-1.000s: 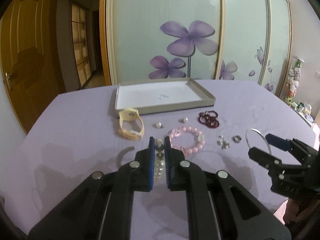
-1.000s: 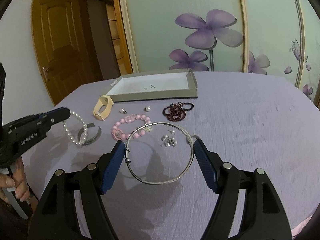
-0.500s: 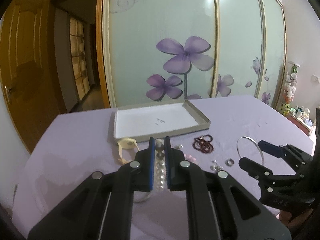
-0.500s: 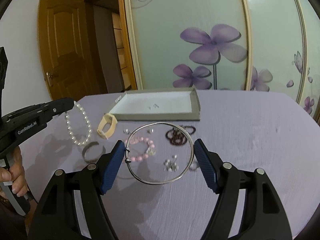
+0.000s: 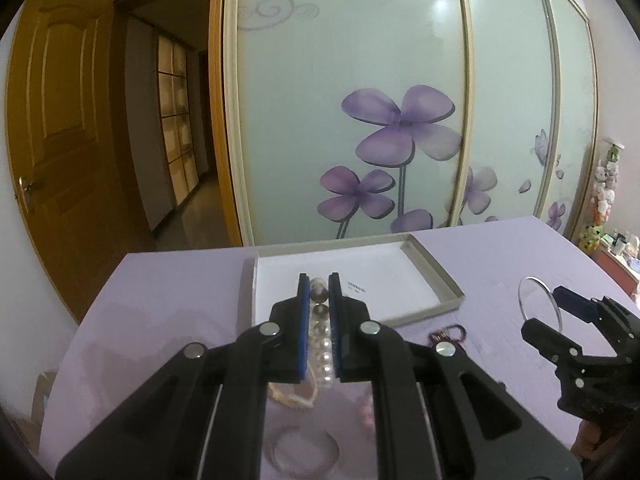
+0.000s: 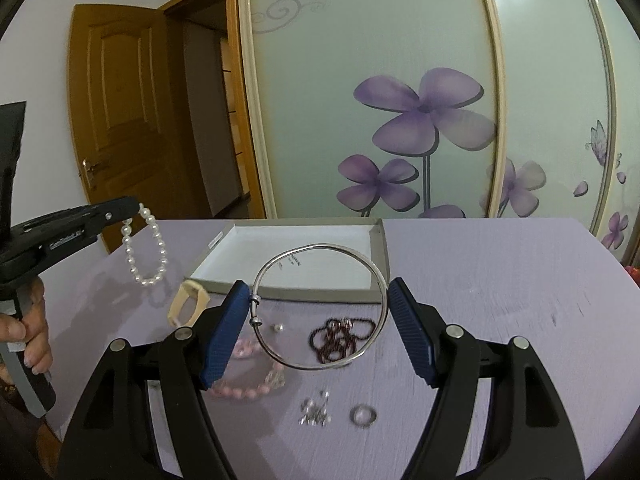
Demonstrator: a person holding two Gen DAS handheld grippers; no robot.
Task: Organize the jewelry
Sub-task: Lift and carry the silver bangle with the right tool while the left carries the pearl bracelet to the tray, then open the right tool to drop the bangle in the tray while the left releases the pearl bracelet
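Both lifted off the desk [image 6: 500,280] since a second ago (toward the tray [image 6: 382,248], likely): left claw [image 5: 319,286] pinching pearl bracelet [image 6: 146,248], right claw [image 6: 320,320] clamping silver bangle [image 6: 320,306].

A string of white pearls [image 6: 146,246] hangs as a loop in the air to the left of the tray [image 6: 378,258], a shallow grey box with a white floor, open and holding no jewelry. A thin silver bangle [image 6: 320,306] stands nearly upright above the purple tablecloth, just in front of the tray (its small clasp sits on the left side). Lying on the cloth are a cream band [image 6: 188,300], a pink bead bracelet [image 6: 248,384], a tangled dark red bead string [image 6: 340,338], a small cluster of silver pieces [image 6: 316,414] and a ring [image 6: 363,415].
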